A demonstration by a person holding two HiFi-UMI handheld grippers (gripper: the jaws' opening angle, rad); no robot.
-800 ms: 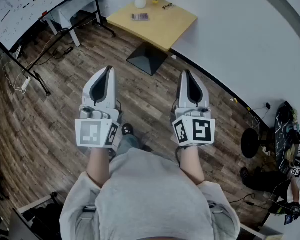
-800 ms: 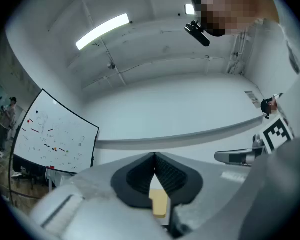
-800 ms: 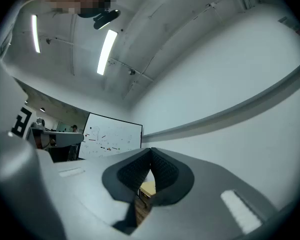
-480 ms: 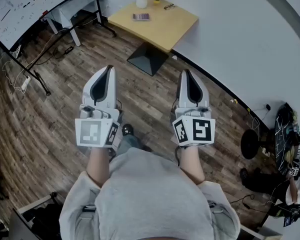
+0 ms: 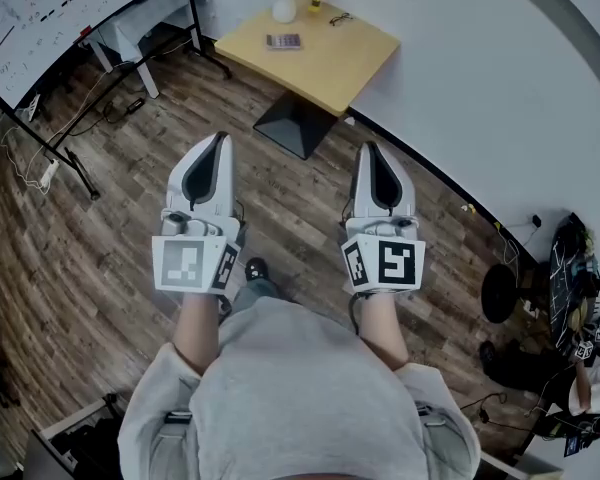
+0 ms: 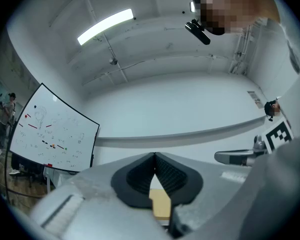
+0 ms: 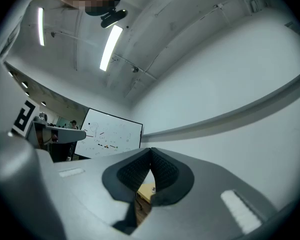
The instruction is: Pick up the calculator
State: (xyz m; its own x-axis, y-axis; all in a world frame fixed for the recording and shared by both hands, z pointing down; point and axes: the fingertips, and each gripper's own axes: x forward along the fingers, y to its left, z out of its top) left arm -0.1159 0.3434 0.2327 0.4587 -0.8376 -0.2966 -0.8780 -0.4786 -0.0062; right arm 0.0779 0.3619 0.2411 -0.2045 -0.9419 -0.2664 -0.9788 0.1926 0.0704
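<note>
The person is holding both tongs out front, side by side and well apart. The left gripper (image 5: pixel 218 140) is keeping its jaws pressed together on nothing, and the right gripper (image 5: pixel 372 149) is doing the same. The calculator (image 5: pixel 283 41) is lying flat on the wooden table (image 5: pixel 345 63) at twelve o'clock, far from both. A white vase (image 5: pixel 284 7) is standing just at the calculator's twelve o'clock.
</note>
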